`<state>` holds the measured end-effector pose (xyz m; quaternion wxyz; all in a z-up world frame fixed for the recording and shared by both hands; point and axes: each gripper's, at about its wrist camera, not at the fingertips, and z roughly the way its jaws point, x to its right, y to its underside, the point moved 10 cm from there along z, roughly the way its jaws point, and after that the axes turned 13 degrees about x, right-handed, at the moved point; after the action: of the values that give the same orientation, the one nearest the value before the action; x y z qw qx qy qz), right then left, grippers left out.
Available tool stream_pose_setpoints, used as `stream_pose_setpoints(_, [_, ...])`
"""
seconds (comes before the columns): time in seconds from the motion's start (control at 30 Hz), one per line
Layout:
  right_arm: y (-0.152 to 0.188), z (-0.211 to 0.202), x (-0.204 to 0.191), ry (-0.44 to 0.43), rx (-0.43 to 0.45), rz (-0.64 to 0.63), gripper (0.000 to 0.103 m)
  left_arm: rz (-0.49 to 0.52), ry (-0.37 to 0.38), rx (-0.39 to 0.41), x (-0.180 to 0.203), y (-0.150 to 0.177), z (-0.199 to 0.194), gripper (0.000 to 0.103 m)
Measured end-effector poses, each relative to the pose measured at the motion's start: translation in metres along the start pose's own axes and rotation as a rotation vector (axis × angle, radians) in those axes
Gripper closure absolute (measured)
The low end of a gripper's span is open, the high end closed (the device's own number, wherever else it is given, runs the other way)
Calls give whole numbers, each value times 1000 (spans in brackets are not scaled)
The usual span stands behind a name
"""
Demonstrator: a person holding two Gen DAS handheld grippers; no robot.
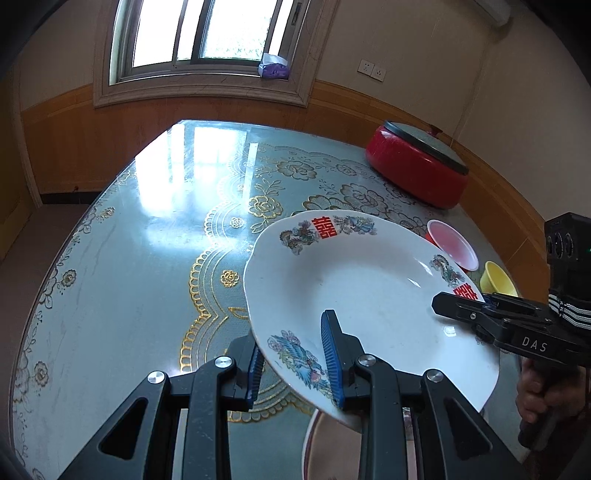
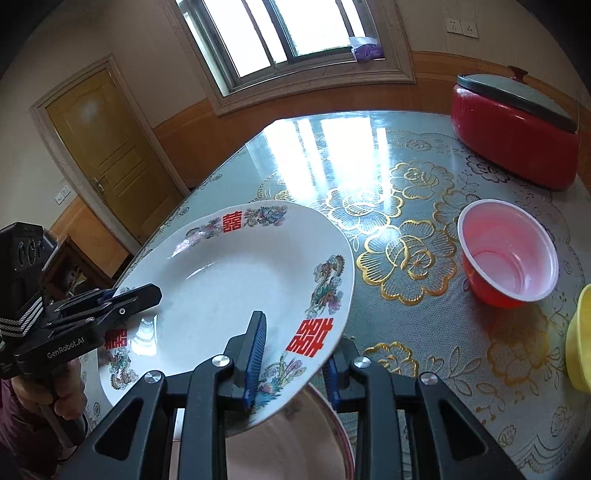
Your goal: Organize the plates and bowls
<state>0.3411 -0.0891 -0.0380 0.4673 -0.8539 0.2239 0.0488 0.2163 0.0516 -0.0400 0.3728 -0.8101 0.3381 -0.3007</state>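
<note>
L gripper [image 1: 295,354] nearest cam: jaws pinch near rim of white plate [image 1: 369,295]. R gripper [image 2: 291,354] pinches opposite rim; two-sided grip likely for balance. Plate airborne above table [image 1: 129,277], over pale dish [image 2: 295,435], tilted, hollow up, round so no long axis. Beyond: red bowl [image 2: 509,251], yellow bowl [image 2: 581,339], red pot [image 2: 517,136].

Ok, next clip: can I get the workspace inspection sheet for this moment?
Surface: glass-topped table over floral gold-patterned cloth.
Job's things: white deep plate with red characters held tilted above the table; red plastic bowl; yellow bowl; another dish partly visible underneath.
Clutter: red lidded cooker.
Grippers: left gripper and right gripper, jaws clamped on opposite plate rims.
Cables: nothing seen.
Surroundings: window, wooden door, wall sockets.
</note>
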Motion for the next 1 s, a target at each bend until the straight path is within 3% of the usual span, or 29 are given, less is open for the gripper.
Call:
stream_pose_setpoints(0.4, [46, -64, -16, -8, -3, 0, 76, -16, 66, -12, 36, 45, -58, 72])
stream_pose_setpoints(0.67, [82, -75, -18, -17, -51, 29, 76, -38, 72, -59, 47, 81, -69, 72])
stream_pose_setpoints(1.0, [99, -63, -10, 19, -90, 17, 74, -63, 41, -81, 45, 103, -66, 71])
